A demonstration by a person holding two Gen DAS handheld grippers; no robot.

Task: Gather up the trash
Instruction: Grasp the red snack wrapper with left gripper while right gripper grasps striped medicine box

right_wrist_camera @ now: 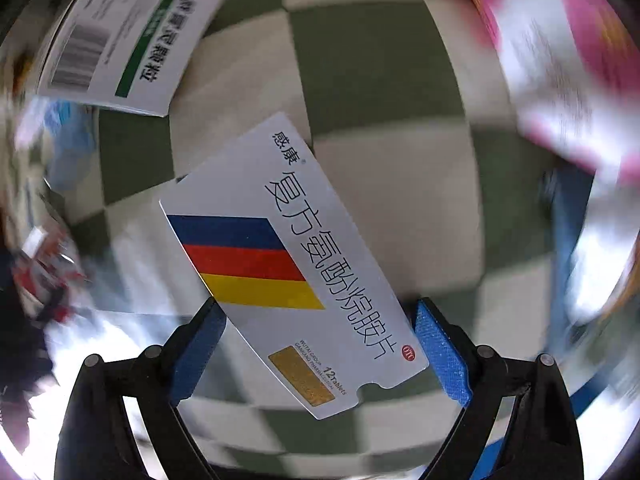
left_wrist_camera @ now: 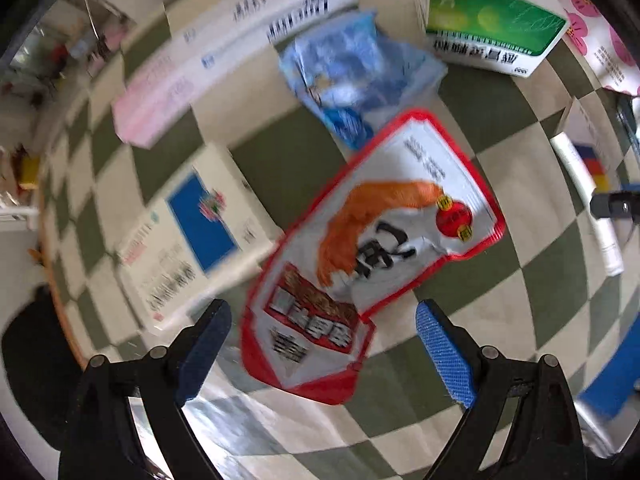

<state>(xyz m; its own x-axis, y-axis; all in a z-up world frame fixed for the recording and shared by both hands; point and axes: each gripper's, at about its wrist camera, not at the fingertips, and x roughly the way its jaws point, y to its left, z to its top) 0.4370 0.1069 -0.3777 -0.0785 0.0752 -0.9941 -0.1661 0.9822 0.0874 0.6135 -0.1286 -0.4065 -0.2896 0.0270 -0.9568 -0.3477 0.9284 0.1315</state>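
In the left wrist view a red-edged snack wrapper (left_wrist_camera: 368,256) with an orange shrimp picture lies flat on the checkered cloth. My left gripper (left_wrist_camera: 320,344) is open, its jaws wide apart on either side of the wrapper's near end, just above it. A crumpled blue wrapper (left_wrist_camera: 352,76) lies beyond it. In the right wrist view my right gripper (right_wrist_camera: 316,344) is shut on a white medicine box (right_wrist_camera: 288,260) with blue, red and yellow stripes, held tilted above the cloth. That box also shows at the right edge of the left wrist view (left_wrist_camera: 584,184).
Around the snack wrapper lie a white box with a blue panel (left_wrist_camera: 188,240), a long pink-and-white box (left_wrist_camera: 224,48) and a green-and-white box (left_wrist_camera: 492,20), which also shows in the right wrist view (right_wrist_camera: 120,36). A pink flowered package (right_wrist_camera: 560,60) lies at the right. The cloth (left_wrist_camera: 532,264) is green and white checks.
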